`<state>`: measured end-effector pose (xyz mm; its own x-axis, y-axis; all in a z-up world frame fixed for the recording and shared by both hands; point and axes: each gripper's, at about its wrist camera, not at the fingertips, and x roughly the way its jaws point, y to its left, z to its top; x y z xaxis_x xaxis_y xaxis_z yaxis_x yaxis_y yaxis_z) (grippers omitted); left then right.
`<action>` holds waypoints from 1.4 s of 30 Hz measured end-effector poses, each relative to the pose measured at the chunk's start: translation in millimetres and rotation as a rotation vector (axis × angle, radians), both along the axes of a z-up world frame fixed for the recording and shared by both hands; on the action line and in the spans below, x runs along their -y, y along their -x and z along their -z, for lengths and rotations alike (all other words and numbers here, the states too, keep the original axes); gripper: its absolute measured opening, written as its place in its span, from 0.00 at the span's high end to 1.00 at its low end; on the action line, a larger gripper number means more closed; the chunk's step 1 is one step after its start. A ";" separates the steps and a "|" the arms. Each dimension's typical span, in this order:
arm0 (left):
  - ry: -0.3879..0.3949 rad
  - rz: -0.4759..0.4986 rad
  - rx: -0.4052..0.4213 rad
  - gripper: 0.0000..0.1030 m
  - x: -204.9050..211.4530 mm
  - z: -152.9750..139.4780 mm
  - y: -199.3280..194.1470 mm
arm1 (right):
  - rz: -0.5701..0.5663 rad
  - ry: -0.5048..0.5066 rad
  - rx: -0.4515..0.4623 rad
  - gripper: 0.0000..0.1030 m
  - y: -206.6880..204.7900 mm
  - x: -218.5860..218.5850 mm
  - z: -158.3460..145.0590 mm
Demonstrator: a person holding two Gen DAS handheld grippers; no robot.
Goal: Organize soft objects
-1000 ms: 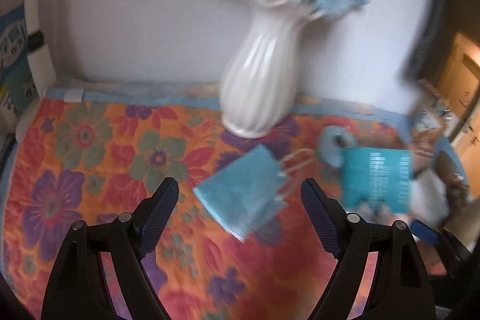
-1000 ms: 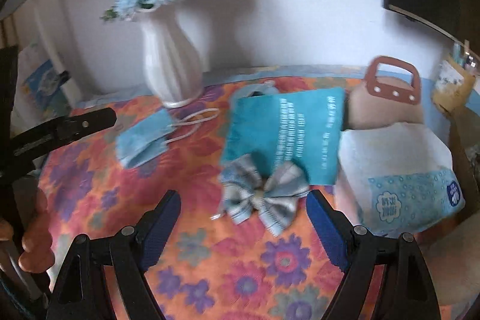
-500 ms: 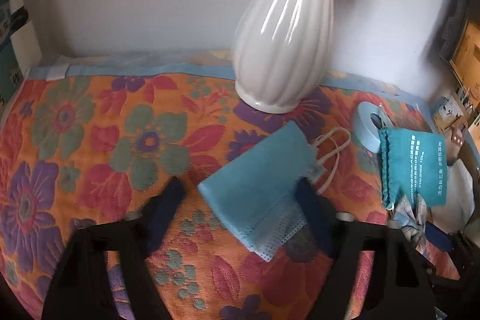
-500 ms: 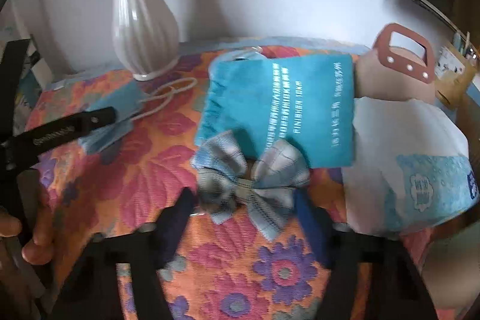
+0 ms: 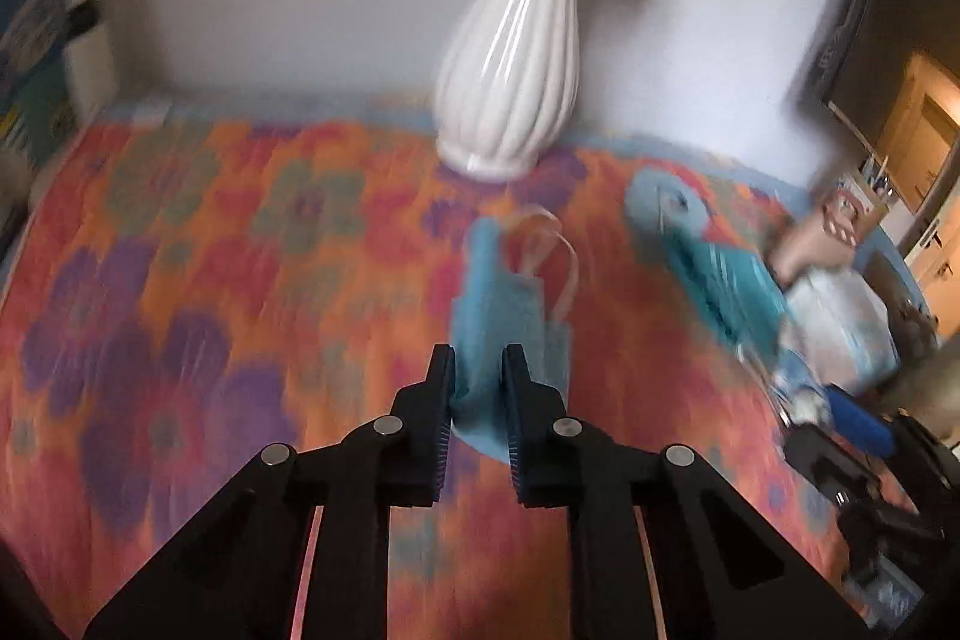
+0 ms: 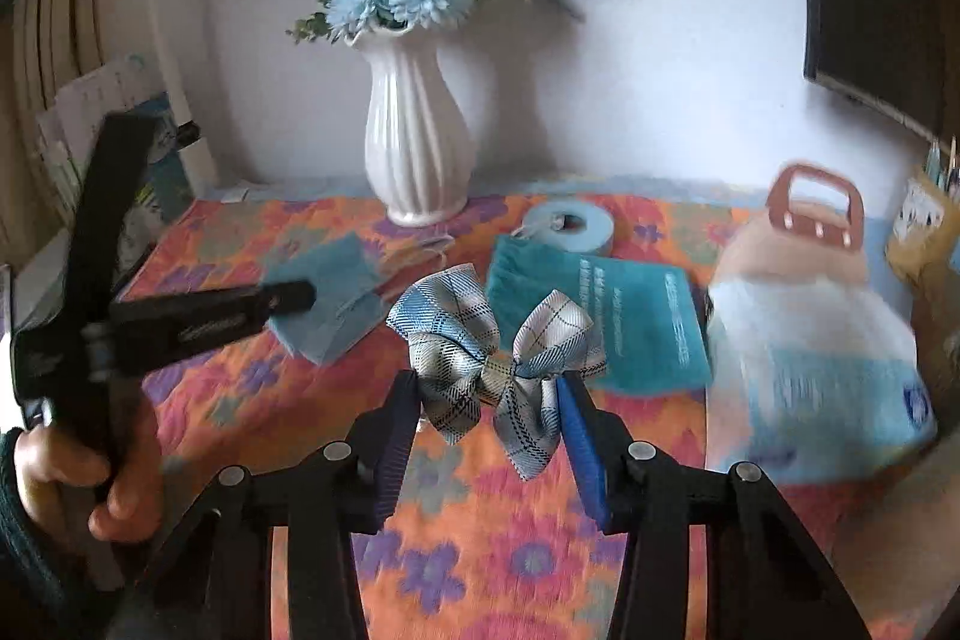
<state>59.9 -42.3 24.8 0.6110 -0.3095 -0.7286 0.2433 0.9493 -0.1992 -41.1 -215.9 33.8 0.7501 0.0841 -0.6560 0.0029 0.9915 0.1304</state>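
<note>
My left gripper (image 5: 478, 376) is shut on a blue face mask (image 5: 504, 304) with white ear loops, lifted above the floral cloth; it also shows in the right wrist view (image 6: 336, 298). My right gripper (image 6: 489, 400) is shut on a blue-and-white plaid bow (image 6: 492, 346), held above the cloth. A teal fabric pouch (image 6: 624, 322) lies flat behind the bow and shows blurred in the left wrist view (image 5: 720, 286).
A white ribbed vase (image 6: 417, 142) with blue flowers stands at the back by the wall. A pale blue tape roll (image 6: 567, 226) lies behind the pouch. A tissue pack with a brown handle (image 6: 810, 334) sits at the right. Orange floral cloth (image 5: 210, 280) covers the table.
Both grippers went from open to shut. The left closed on the face mask and raised it. The right closed on the plaid bow and raised it off the cloth.
</note>
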 end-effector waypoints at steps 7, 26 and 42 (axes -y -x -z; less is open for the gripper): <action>0.090 0.005 -0.120 0.88 -25.4 7.7 72.8 | -0.160 -0.167 -0.099 0.56 38.6 12.0 5.1; 0.064 -0.108 -0.179 0.15 -15.6 6.8 -3.3 | -0.156 0.052 -0.237 0.24 -21.0 -38.7 29.4; 0.063 0.129 -0.032 0.91 -3.4 2.0 39.5 | -0.141 -0.056 -0.026 0.74 18.4 -11.1 -3.3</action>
<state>20.4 -38.9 22.8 0.5400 -0.4299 -0.7235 0.3549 0.8958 -0.2674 -59.5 -204.8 37.1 0.7108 0.2247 -0.6666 -0.1319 0.9734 0.1875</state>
